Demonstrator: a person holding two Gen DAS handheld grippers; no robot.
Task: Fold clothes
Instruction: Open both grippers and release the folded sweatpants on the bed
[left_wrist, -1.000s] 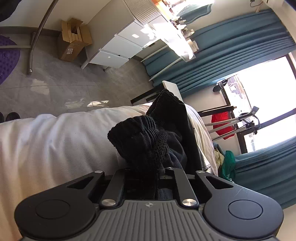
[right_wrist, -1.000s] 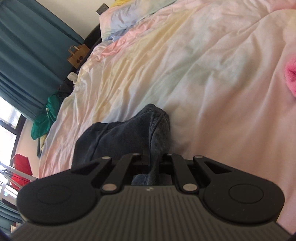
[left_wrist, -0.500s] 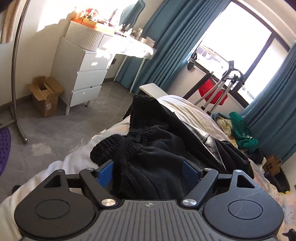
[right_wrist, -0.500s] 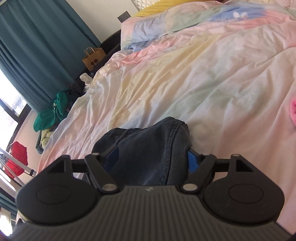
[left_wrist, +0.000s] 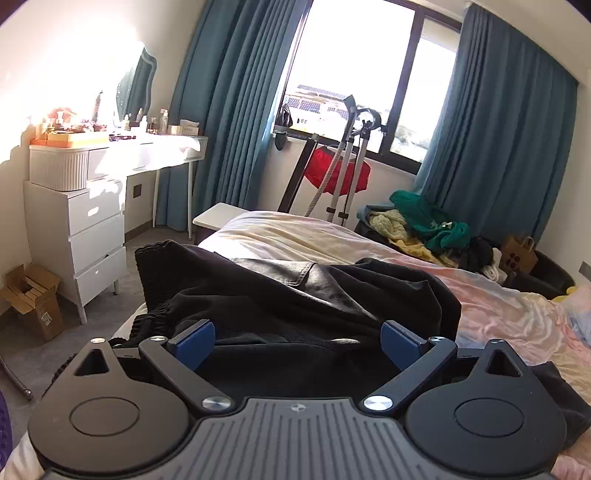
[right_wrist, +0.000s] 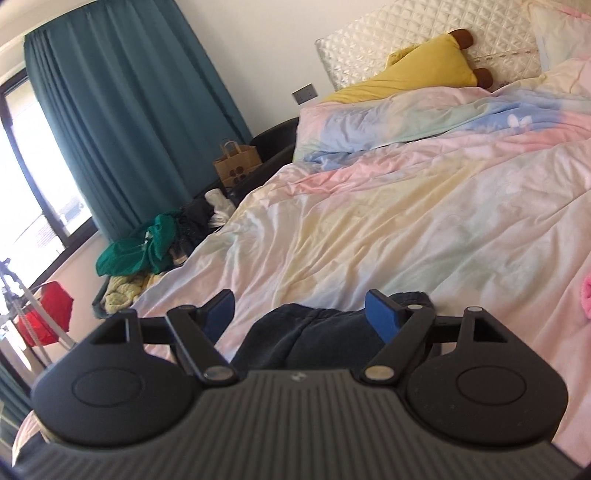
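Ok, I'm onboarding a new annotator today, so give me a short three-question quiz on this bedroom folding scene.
1. True or false: the left gripper pinches the black garment.
2. What colour is the plush toy by the headboard? A yellow, B red, C purple.
3. Fill in: the paper bag stands on the floor in front of the ____ curtain.

Key
1. False: its jaws are opening, with cloth between them but the blue pads off it.
2. A.
3. Teal.
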